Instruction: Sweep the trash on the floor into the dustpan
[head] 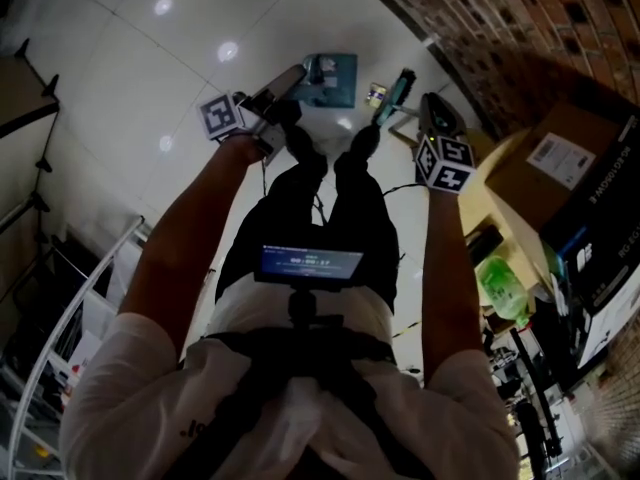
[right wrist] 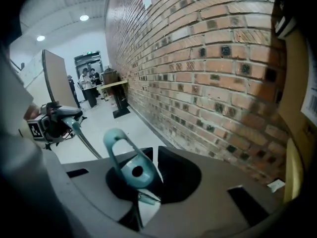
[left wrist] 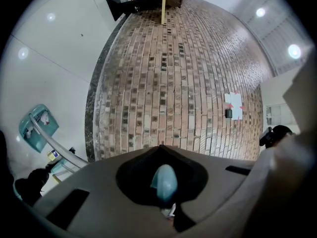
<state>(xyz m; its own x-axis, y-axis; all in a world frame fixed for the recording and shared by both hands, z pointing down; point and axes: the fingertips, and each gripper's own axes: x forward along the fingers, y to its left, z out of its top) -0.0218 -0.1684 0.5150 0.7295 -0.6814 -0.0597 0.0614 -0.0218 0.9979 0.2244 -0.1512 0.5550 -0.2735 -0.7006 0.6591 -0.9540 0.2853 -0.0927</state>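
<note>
L gripper (left wrist: 161, 150): jaws closed tight on teal-tipped dustpan handle (left wrist: 164, 182). Teal dustpan (head: 327, 78) sits on floor (head: 150, 68) ahead of person's feet. Small trash scrap (head: 376, 95) just right of it, beside broom head (head: 400, 90). R gripper (right wrist: 154, 155): jaws clamped on broom handle (right wrist: 130, 168), brick wall (head: 520, 18) at right.

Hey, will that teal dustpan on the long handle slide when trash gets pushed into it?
Probably light: the dustpan looks like thin plastic, so it may skid on the glossy tile floor. Likely steadied, though, since the left gripper is shut on its long handle.
</note>
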